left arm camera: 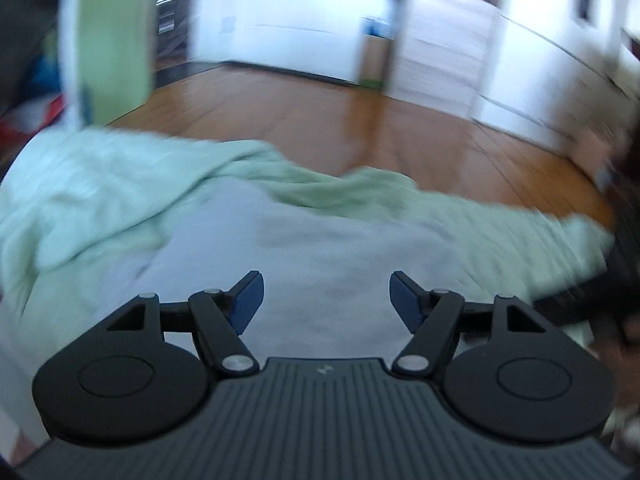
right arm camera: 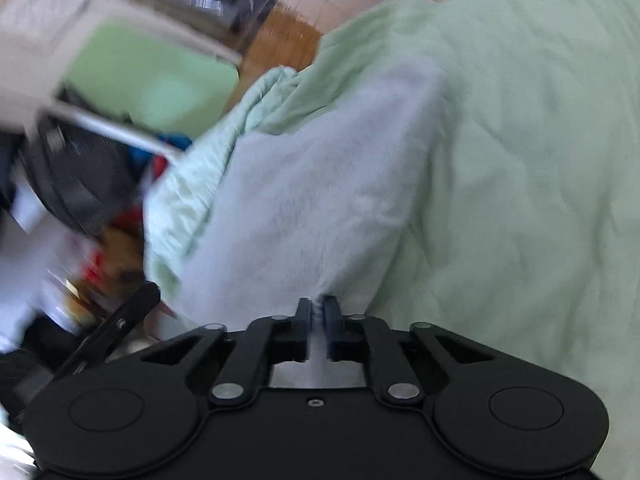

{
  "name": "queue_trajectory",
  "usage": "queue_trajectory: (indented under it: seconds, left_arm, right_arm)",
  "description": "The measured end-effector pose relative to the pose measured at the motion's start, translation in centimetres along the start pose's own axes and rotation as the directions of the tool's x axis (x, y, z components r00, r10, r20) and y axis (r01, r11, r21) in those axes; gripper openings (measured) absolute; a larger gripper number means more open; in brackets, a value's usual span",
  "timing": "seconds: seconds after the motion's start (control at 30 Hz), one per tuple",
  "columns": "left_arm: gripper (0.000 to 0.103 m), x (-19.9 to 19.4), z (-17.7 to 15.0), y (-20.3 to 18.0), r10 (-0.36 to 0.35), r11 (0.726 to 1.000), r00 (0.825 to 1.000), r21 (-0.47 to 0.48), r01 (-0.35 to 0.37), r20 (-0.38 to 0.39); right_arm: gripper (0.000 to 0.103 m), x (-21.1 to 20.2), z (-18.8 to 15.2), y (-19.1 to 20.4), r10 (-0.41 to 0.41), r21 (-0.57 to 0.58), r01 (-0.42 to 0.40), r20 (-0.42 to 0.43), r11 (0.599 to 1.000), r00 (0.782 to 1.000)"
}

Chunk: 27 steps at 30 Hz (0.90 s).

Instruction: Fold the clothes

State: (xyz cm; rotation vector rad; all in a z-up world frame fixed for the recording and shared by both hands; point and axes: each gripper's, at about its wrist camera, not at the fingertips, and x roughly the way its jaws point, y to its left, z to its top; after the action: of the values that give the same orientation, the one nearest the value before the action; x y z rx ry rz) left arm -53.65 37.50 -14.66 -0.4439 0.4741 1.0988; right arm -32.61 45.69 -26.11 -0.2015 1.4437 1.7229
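My right gripper (right arm camera: 318,312) is pinching a fold of the pale grey-white fleece garment (right arm camera: 320,184), jaws nearly closed on the fabric. My left gripper (left arm camera: 326,296) is hanging with its jaws wide apart and nothing between them, above the same garment (left arm camera: 304,264). The garment is lying on a mint-green blanket (right arm camera: 520,160), with wooden floor (left arm camera: 360,128) beyond. Both views are blurred.

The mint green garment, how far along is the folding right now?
Early. Done: the right gripper has pinched an edge of the mint green garment, its pale lining turned up. In hand: only that edge; the left gripper hangs open over the lining, holding nothing. Left: the fabric still lies rumpled, with no neat fold visible, so essentially all the folding.
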Motion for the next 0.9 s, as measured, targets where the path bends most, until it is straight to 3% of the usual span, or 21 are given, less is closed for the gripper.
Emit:
queue_trajectory:
  seconds: [0.13,0.2,0.3,0.4,0.47,0.5,0.53,0.57,0.73,0.8,0.87,0.9]
  left_arm:
    - [0.07,0.8,-0.5,-3.1,-0.084,0.988,0.993,0.121,0.094,-0.08]
    - [0.07,0.9,-0.7,-4.2,-0.118,0.983,0.991,0.132,0.126,-0.069]
    - [0.072,1.3,-1.0,-5.8,-0.107,0.979,0.992,0.17,0.116,-0.061]
    - [0.076,2.4,-0.7,-6.8,-0.148,0.973,0.984,0.165,0.164,-0.103]
    - [0.078,3.6,-0.6,-7.2,-0.107,0.974,0.985,0.183,0.131,-0.134]
    - [0.062,4.2,-0.5,-7.4,-0.075,0.975,0.986,0.196,0.104,-0.152]
    - [0.02,4.9,-0.4,-7.6,-0.043,0.975,0.985,0.21,0.078,-0.169]
    - [0.011,5.2,-0.3,-7.8,-0.018,0.973,0.984,0.223,0.058,-0.176]
    - [0.007,4.4,0.9,-7.5,0.034,0.971,0.987,0.239,0.005,-0.16]
    - [0.006,4.0,1.3,-7.1,0.028,0.976,0.987,0.216,0.007,-0.158]
    - [0.006,3.9,1.5,-6.5,0.015,0.983,0.985,0.184,0.016,-0.17]
    - [0.006,3.8,1.5,-6.2,0.004,0.986,0.985,0.167,0.025,-0.175]
  right_arm:
    - [0.008,-1.4,1.3,1.5,0.027,-0.01,-0.027,0.028,1.0,0.999]
    - [0.008,-1.7,1.9,2.2,0.02,-0.027,-0.019,0.019,0.999,1.0]
    - [0.008,-2.3,2.7,3.3,0.061,-0.029,-0.06,0.035,0.998,0.998]
    - [0.008,-2.4,3.5,4.6,0.067,-0.058,-0.065,0.029,0.996,0.997]
    - [0.008,-2.3,4.0,5.7,0.082,-0.079,-0.081,0.016,0.994,0.996]
    - [0.008,-2.3,4.2,6.1,0.091,-0.084,-0.09,0.008,0.992,0.996]
    - [0.008,-2.2,4.4,6.4,0.091,-0.09,-0.091,-0.001,0.992,0.996]
    - [0.008,-2.1,4.6,6.6,0.077,-0.096,-0.077,-0.005,0.992,0.997]
    - [0.01,-2.6,5.2,6.6,0.077,-0.117,-0.076,0.009,0.99,0.997]
    - [0.015,-3.1,5.5,5.6,0.093,-0.052,-0.091,0.032,0.995,0.995]
    - [0.041,-3.6,5.9,4.3,0.065,0.031,-0.067,0.063,0.997,0.996]
    - [0.063,-3.8,6.2,3.6,0.049,0.07,-0.054,0.074,0.996,0.996]
